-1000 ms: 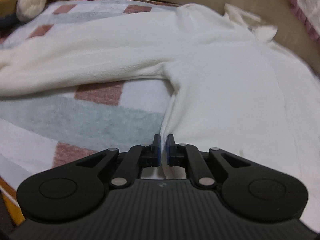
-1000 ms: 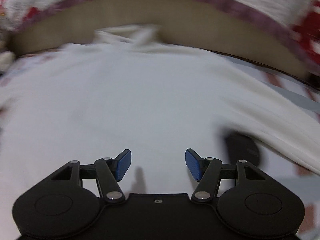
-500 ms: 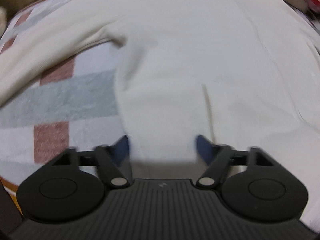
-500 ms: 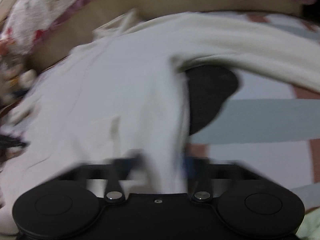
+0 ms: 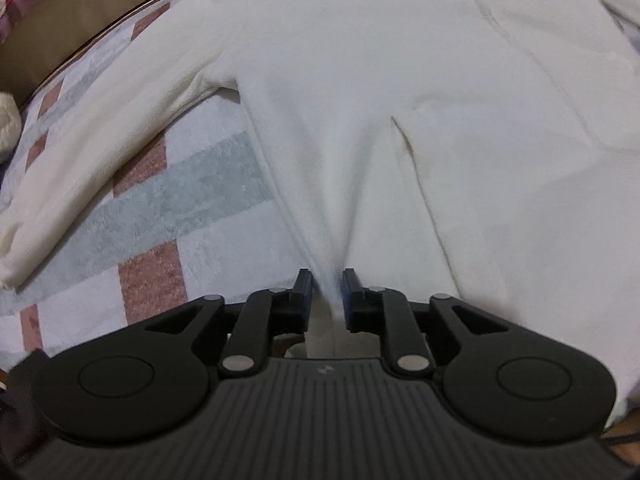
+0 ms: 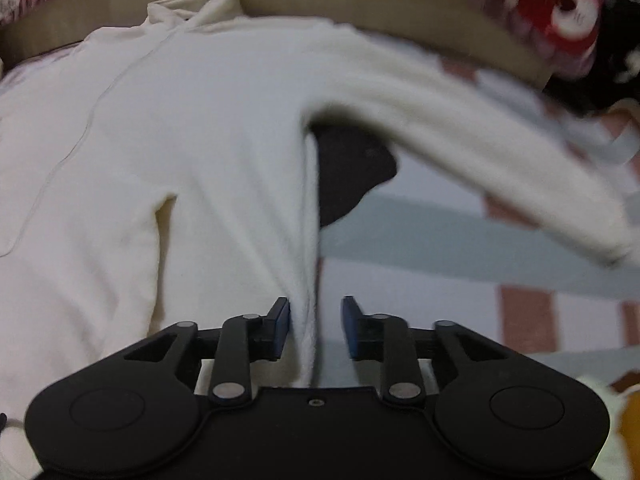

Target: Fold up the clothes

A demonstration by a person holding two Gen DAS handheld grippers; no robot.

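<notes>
One dark object (image 6: 352, 176) lies under the sweater (image 6: 200, 128).

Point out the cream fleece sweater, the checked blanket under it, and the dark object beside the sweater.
Cream fleece sweater (image 5: 400, 80), left wrist view, chest.
Checked blanket (image 5: 192, 196), left wrist view, grey stripe.
Dark object (image 6: 352, 168), right wrist view, its middle.

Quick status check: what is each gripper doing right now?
Left gripper: closed on the bottom edge of the white sweater.
Right gripper: open, the sweater's side edge between its fingers, not clamped.
</notes>
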